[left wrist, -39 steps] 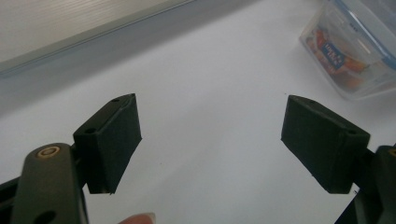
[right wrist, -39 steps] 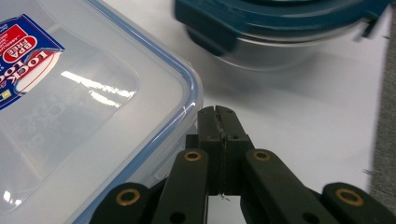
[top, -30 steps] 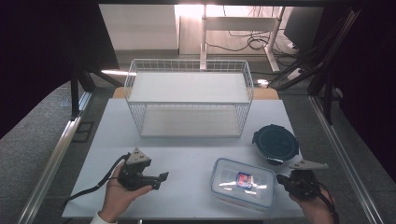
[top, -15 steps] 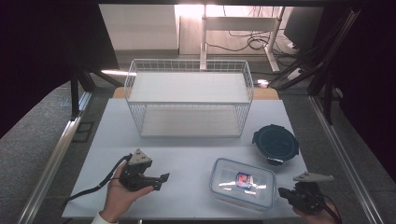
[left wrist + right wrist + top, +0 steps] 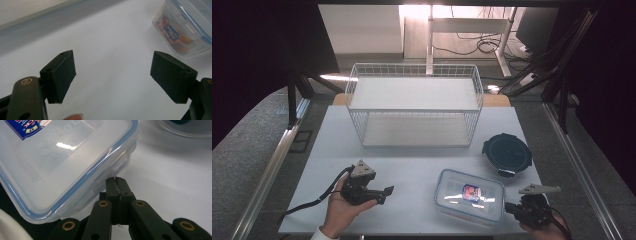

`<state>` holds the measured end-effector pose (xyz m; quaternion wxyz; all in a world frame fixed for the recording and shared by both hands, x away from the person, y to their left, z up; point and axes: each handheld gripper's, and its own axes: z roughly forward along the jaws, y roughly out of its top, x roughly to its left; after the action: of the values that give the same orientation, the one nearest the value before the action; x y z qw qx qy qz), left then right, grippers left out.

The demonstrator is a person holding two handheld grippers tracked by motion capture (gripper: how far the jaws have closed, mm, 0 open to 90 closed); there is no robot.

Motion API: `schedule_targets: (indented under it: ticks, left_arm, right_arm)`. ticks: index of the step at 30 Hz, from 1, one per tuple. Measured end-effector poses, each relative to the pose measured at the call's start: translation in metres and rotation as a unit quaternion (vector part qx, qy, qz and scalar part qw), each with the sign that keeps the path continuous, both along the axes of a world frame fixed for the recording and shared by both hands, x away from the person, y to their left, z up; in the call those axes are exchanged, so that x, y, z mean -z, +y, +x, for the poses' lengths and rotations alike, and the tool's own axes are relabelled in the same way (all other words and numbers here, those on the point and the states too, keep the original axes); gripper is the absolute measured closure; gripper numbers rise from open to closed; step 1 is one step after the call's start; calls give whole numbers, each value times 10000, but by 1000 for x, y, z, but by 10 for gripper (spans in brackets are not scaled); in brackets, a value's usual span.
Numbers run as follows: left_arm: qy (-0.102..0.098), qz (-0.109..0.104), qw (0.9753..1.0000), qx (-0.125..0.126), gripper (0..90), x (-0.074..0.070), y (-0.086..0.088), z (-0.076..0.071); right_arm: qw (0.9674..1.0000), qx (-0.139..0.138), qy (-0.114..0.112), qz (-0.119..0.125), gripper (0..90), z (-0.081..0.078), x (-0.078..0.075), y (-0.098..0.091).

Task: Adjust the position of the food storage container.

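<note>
A clear rectangular lidded container (image 5: 469,196) with a blue seal and a printed packet inside lies near the table's front right. My right gripper (image 5: 511,208) sits at the container's right end, low by the front edge. In the right gripper view its jaws (image 5: 116,181) are shut pad against pad with nothing between them, and their tips sit just beside the container's (image 5: 62,152) side latch (image 5: 122,161). My left gripper (image 5: 384,192), held in a hand at the front left, points right toward the container. Its jaws (image 5: 112,65) stand open over bare table, with the container (image 5: 185,27) farther off.
A white wire two-level rack (image 5: 414,107) stands at the back middle of the white table (image 5: 412,160). A round dark lidded container (image 5: 506,153) sits behind the rectangular one, at the right. Black cables trail from both grippers toward the front edge.
My right gripper has drawn back a little toward the table's front edge, still shut. The left hand and the containers have kept still.
</note>
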<state>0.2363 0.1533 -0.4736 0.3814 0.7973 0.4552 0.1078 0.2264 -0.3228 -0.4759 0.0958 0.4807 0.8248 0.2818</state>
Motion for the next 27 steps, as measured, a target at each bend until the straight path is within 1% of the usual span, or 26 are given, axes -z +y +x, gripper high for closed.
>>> schedule_targets:
  ticks: [5,8,10,13,14,15,16,17,18,19,20,21,22,23,25,27]
  left_arm:
    - [-12,11,10000,2,200,0,2,1]
    - [0,2,10000,-17,201,-1,3,1]
    - [1,10,10000,-16,200,0,3,1]
    - [-2,20,10000,-8,200,0,3,1]
    - [-2,20,10000,-8,200,0,3,1]
    - [-13,27,10000,0,199,0,3,1]
    - [-13,27,10000,0,199,0,3,1]
    - [-32,33,10000,-17,199,-1,4,0]
    - [-32,33,10000,-17,198,-1,4,0]
    - [-46,12,10000,-35,198,-1,6,0]
    - [-46,12,10000,-35,198,-1,6,0]
    - [13,-160,9998,-67,198,-1,10,1]
    - [13,-160,9998,-67,199,-1,10,1]
    - [81,-268,9995,-115,199,0,15,3]
    - [97,-269,9994,-181,200,1,18,4]
    - [84,-276,9994,-196,200,0,19,4]
  right_arm:
    - [9997,-238,4,-48,892,8,0,20]
    - [9995,-284,-47,-108,892,17,1,34]
    - [9992,-343,-70,-166,892,23,2,44]
    - [9986,-501,-79,-157,892,32,3,63]
    - [9986,-501,-79,-157,892,32,3,63]
    - [9978,-613,-110,-205,892,37,4,77]
    - [9978,-613,-110,-205,892,37,4,77]
    - [9970,-720,-129,-244,892,42,4,89]
    - [9965,-774,-141,-265,892,44,4,95]
    - [9963,-810,-128,-274,892,45,4,100]
    - [9963,-810,-128,-274,892,45,4,100]
    - [9957,-883,-129,-261,892,49,5,108]
    - [9957,-883,-129,-261,892,49,5,108]
    - [9953,-934,-126,-238,891,53,5,113]
    - [9951,-951,-135,-231,892,57,6,118]
    - [9948,-984,-136,-205,892,61,6,124]
